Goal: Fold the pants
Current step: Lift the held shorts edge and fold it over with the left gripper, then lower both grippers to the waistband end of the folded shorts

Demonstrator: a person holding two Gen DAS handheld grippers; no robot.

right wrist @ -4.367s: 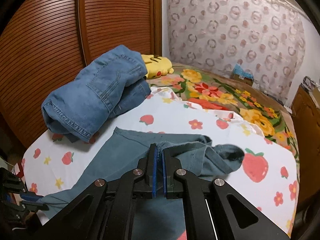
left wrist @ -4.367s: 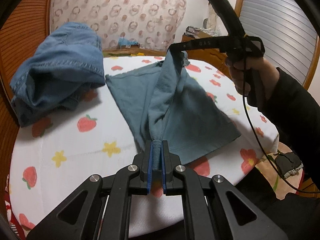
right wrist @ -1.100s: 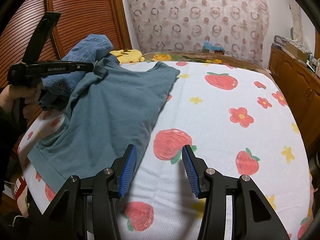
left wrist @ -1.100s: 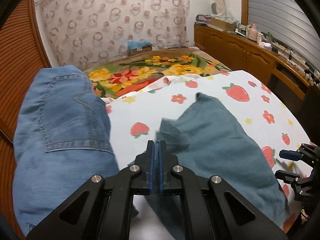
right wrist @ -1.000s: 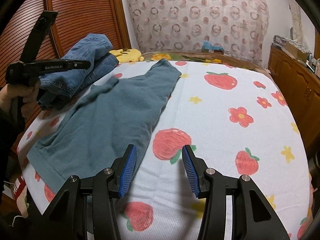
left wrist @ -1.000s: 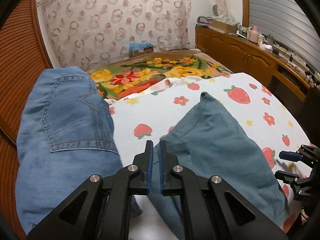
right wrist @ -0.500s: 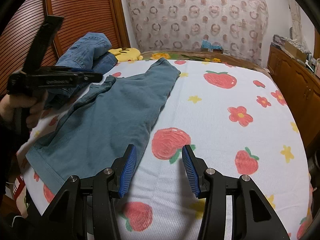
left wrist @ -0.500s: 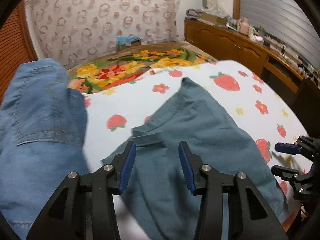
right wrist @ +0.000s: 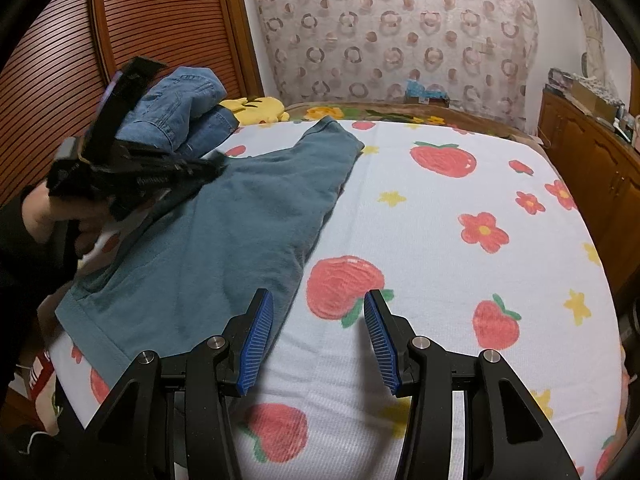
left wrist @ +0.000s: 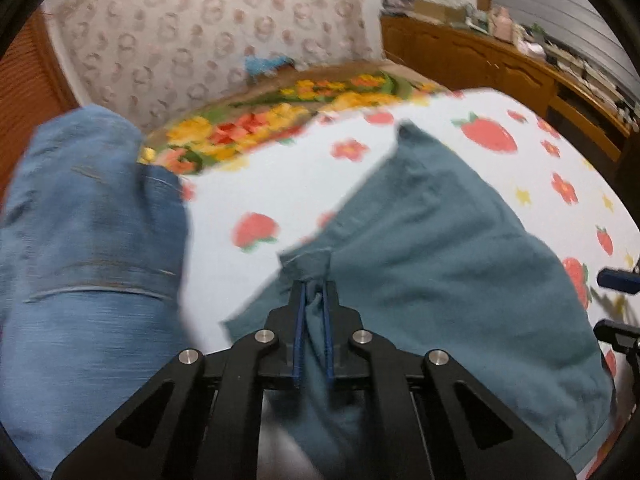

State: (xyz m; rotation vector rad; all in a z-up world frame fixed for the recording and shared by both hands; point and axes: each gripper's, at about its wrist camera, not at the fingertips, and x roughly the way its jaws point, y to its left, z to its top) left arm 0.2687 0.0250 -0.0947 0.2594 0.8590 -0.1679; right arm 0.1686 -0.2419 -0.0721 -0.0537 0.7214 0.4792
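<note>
Teal pants (left wrist: pixel 440 260) lie spread on the strawberry-print sheet (right wrist: pixel 440 240), one leg reaching toward the far edge. My left gripper (left wrist: pixel 314 292) is closing on a raised fold at the near-left edge of the pants, and its blue pads press the cloth. In the right wrist view the same left gripper (right wrist: pixel 216 168) sits at the left side of the teal pants (right wrist: pixel 224 232), held by a hand. My right gripper (right wrist: pixel 318 312) hovers open over the sheet beside the pants' right edge, nothing between its pads. It shows at the far right as the right gripper (left wrist: pixel 614 304).
Folded blue jeans (left wrist: pixel 80 220) are piled left of the teal pants, also seen as jeans (right wrist: pixel 180 108) by a yellow plush toy (right wrist: pixel 252 108). A slatted wooden door (right wrist: pixel 60 60) stands at left, a wooden cabinet (right wrist: pixel 592 160) at right.
My left gripper let go of the pants, opened wide, sank toward the cloth and closed again on a fold at the pants' edge. The right gripper stayed still and open.
</note>
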